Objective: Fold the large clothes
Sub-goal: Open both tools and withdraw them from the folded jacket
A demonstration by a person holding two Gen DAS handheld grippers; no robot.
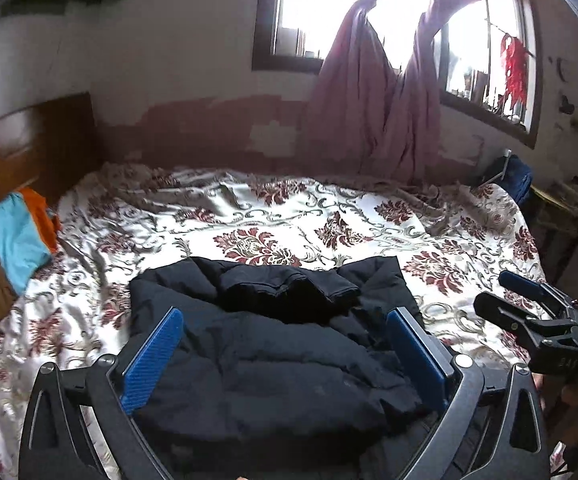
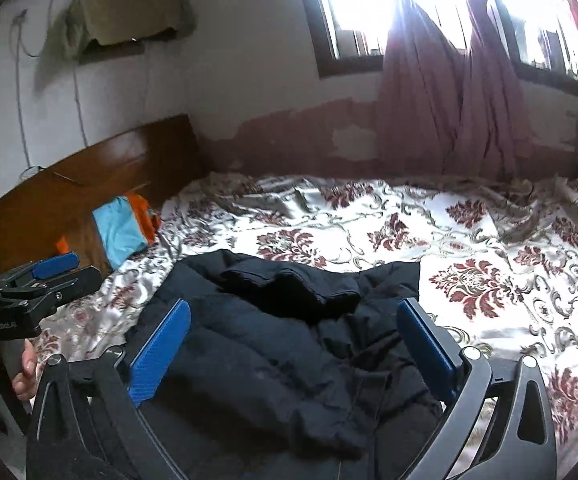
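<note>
A black puffy jacket (image 1: pixel 273 344) lies bunched on the near part of the bed; it also shows in the right wrist view (image 2: pixel 281 344). My left gripper (image 1: pixel 285 324) hovers over it, open and empty, blue pads (image 1: pixel 153 356) spread wide on either side. My right gripper (image 2: pixel 293 320) is likewise open and empty above the jacket. Each gripper shows in the other's view: the right one at the right edge (image 1: pixel 537 304), the left one at the left edge (image 2: pixel 45 276).
The bed has a white sheet with red floral print (image 1: pixel 329 216). Folded blue and orange clothes (image 1: pixel 21 236) lie by the wooden headboard (image 1: pixel 29 140). Pink curtains (image 1: pixel 377 112) hang at the window behind. A dark object stands past the bed's far right corner (image 1: pixel 513 176).
</note>
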